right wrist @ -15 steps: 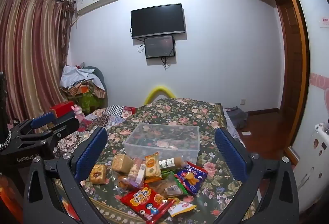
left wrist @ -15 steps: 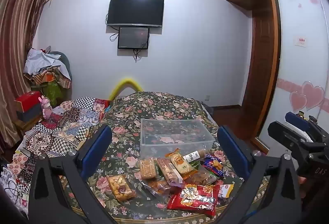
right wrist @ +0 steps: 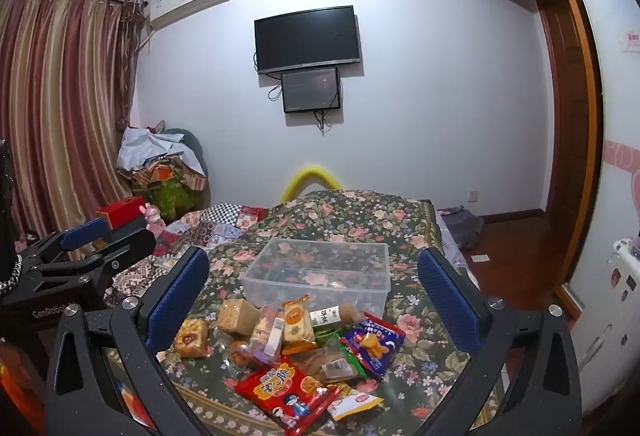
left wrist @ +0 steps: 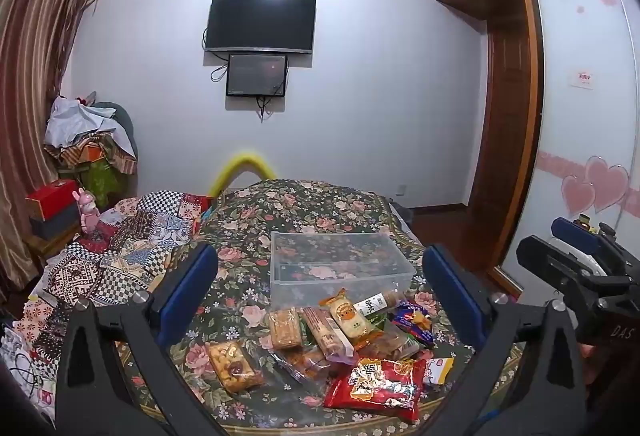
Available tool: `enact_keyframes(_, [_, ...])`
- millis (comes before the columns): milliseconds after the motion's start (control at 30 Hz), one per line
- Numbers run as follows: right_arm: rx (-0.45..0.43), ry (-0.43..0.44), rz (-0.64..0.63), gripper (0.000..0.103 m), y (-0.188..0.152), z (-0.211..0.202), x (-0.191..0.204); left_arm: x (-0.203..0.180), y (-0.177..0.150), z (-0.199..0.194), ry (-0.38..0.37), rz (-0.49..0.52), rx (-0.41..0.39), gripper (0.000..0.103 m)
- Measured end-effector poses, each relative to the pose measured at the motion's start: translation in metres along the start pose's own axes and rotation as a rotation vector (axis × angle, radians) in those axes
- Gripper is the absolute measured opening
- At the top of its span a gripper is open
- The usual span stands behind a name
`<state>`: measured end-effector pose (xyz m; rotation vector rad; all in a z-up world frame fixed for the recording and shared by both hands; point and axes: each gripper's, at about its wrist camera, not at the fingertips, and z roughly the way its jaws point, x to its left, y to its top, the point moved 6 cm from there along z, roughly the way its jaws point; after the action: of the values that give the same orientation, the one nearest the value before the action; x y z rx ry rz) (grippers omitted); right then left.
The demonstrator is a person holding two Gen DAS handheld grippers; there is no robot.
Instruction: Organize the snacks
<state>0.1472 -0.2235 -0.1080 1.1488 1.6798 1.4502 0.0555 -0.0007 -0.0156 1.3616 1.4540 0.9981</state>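
Snack packets (left wrist: 344, 340) before box (left wrist: 340, 268)

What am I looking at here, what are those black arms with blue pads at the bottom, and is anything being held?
Those are two hand-held grippers, one in each of a person's hands, each carrying a wide-angle camera that looks along its own fingers. One picture comes from the left gripper, the other from the right gripper; each also glimpses the other at its edge. Both are open and hold nothing. Ahead lies a surface under a floral cloth. On it stands a clear plastic bin, apparently with nothing in it, and in front of it a loose pile of wrapped snacks, including a red bag and a blue packet. The goal is organizing those snacks.
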Motion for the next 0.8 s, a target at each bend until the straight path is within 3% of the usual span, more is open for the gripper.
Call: enact_keyframes(800, [0.004, 0.001, 0.011, 0.103, 0.0003, 0.0001, 0.0008, -0.0004, -0.003, 0.0016, 0.002, 0.005, 0.01, 0.103])
